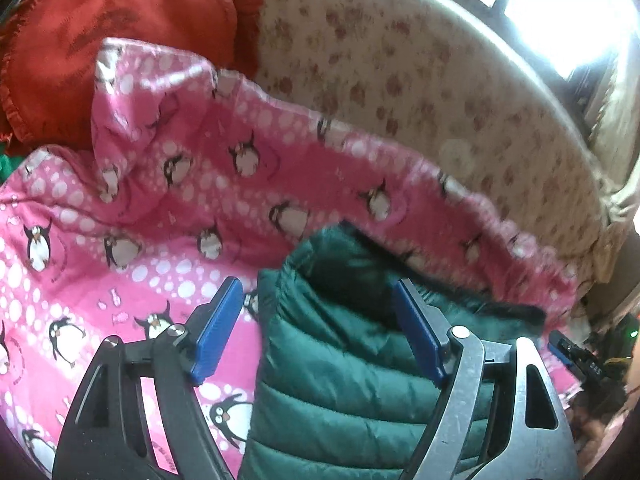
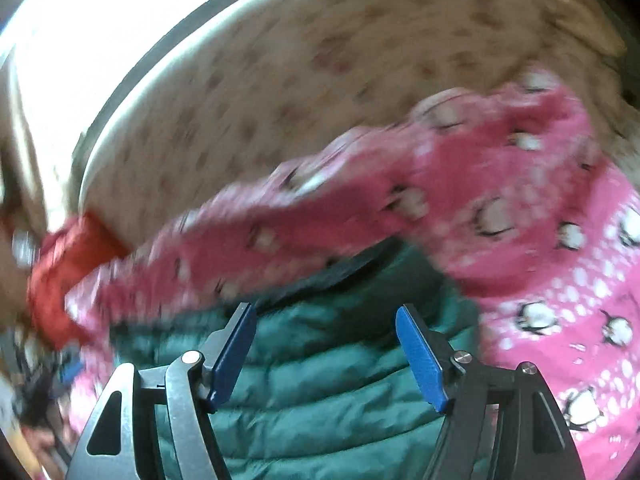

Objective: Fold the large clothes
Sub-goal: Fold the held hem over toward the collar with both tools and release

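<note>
A dark green quilted jacket (image 1: 340,360) lies on a pink penguin-print blanket (image 1: 160,200). My left gripper (image 1: 316,300) is open just above the jacket's upper left edge, with blue pads (image 1: 218,332) spread wide and nothing between them. In the right wrist view, which is blurred, the green jacket (image 2: 320,380) fills the lower middle under my right gripper (image 2: 326,328), which is open and empty. The pink blanket (image 2: 520,220) bunches behind and to the right of the jacket. The other gripper's tip (image 1: 572,352) shows at the right edge of the left wrist view.
A red frilled cushion (image 1: 100,40) lies at the back left. A cream floral sheet (image 1: 400,80) covers the bed beyond the blanket, up to its edge by a bright window (image 1: 568,12). The red cushion also shows in the right wrist view (image 2: 60,280).
</note>
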`<state>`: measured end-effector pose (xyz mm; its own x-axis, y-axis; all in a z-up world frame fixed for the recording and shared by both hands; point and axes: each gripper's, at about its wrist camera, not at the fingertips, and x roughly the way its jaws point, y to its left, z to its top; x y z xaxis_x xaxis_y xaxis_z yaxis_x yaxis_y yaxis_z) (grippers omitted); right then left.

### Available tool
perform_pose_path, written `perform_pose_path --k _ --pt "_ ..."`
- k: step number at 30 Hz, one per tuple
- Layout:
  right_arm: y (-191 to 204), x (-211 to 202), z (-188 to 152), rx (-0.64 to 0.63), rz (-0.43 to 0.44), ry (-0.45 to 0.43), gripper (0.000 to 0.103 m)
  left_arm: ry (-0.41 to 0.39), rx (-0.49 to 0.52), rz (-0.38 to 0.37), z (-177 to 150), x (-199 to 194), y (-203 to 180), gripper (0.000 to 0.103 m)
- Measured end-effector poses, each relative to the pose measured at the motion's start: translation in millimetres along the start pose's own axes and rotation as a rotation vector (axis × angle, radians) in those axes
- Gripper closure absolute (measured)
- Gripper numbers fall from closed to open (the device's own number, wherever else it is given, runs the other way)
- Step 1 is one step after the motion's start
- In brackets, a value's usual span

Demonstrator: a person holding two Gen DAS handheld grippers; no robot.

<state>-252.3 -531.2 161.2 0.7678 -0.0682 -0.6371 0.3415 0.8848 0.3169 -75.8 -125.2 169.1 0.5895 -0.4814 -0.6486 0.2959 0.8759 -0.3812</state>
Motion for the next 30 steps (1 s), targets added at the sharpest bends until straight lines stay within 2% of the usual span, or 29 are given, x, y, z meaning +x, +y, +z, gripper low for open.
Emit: perform_pose_path --k 2,5,9,12,17,20,22,25,28,30 --pt "22 20 -7 -0.084 0.002 0.055 0.033 0.048 0.008 0.033 -7 17 -3 0.025" --pt "58 62 -15 -0.228 -0.008 0.154 0.033 0.122 0.031 0.125 -15 47 -5 0.025" --pt "81 110 -24 -0.347 -0.117 0.214 0.033 0.179 0.029 0.191 -21 79 3 0.024" --pt "79 141 -24 -0.348 -0.164 0.232 0.033 0.175 0.012 0.188 -20 93 10 0.023" --pt "67 175 -25 -0.269 -0.206 0.255 0.033 0.179 0.006 0.182 -19 99 12 0.023" --pt "66 172 -25 -0.269 -0.199 0.261 0.033 0.168 0.024 0.184 -15 89 8 0.023" --pt "61 155 -20 -0.229 -0.162 0.254 0.033 0.140 0.039 0.187 -11 77 4 0.023" --pt "44 118 -7 -0.140 -0.106 0.180 0.033 0.081 0.082 0.192 -3 62 -7 0.023" --pt "26 91 7 -0.117 -0.148 0.116 0.033 0.088 0.110 0.219 4 68 -16 0.023" --pt "15 88 12 -0.126 -0.213 0.117 0.033 0.117 0.118 0.254 6 80 -18 0.023"
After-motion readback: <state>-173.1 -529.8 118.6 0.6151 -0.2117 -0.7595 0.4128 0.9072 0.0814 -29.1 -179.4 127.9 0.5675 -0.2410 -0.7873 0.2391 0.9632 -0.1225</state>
